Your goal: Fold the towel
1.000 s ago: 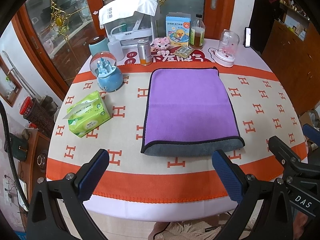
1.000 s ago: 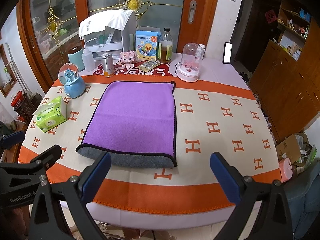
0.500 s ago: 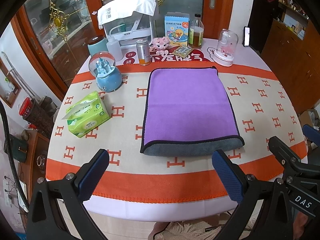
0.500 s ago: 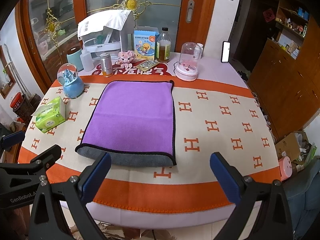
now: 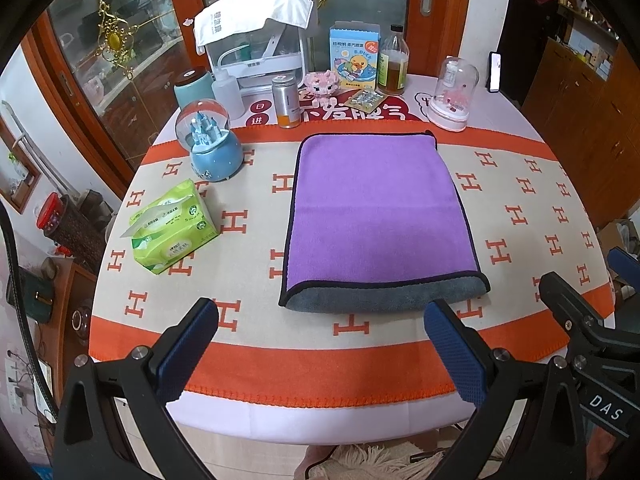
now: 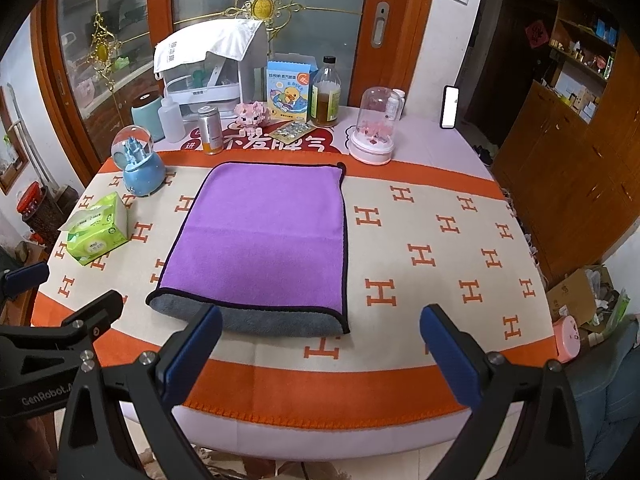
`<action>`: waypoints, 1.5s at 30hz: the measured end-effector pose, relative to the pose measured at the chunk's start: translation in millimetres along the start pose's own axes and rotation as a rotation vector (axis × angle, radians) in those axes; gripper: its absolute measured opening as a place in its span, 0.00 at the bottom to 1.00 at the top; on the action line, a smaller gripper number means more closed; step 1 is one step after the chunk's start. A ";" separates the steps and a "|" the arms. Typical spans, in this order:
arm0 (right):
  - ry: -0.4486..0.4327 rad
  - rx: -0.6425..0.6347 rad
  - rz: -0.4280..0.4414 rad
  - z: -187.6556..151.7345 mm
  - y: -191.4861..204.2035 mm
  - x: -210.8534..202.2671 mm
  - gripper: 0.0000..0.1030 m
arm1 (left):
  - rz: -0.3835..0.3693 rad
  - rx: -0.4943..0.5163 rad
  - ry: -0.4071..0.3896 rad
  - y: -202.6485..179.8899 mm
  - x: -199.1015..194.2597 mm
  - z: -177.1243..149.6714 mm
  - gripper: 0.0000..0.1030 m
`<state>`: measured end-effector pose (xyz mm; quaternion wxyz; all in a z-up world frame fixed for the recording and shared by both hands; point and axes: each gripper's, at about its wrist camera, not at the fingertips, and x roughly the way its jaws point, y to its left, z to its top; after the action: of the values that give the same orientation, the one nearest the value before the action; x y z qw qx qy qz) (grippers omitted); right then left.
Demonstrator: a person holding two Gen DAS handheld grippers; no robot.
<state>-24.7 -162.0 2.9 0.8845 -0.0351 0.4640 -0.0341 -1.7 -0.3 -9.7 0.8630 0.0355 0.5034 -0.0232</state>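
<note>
Purple towel is laid flat mid-table, folded, grey underside showing along its near edge. Left gripper is held wide apart, nothing gripped, short of that near edge, over the orange border of the tablecloth. Right gripper is likewise spread wide, nothing held, at the towel's 5 o'clock. Tissue pack and snow globe are seen at the towel's 9–10 o'clock, apart from it. Bare cloth is left at 3 o'clock.
</note>
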 end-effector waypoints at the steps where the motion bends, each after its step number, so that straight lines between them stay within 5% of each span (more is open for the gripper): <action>1: 0.001 0.001 -0.001 0.6 1.3 -0.8 0.97 | -0.001 0.000 0.002 0.5 0.8 0.5 0.99; 45: 0.006 -0.002 0.019 9.5 5.4 15.7 0.97 | -0.008 -0.010 -0.009 -1.1 17.0 21.2 0.99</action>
<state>-7.9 -157.8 -5.1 0.8833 -0.0317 0.4670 -0.0254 25.0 -3.2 -14.2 0.8653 0.0290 0.4997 -0.0244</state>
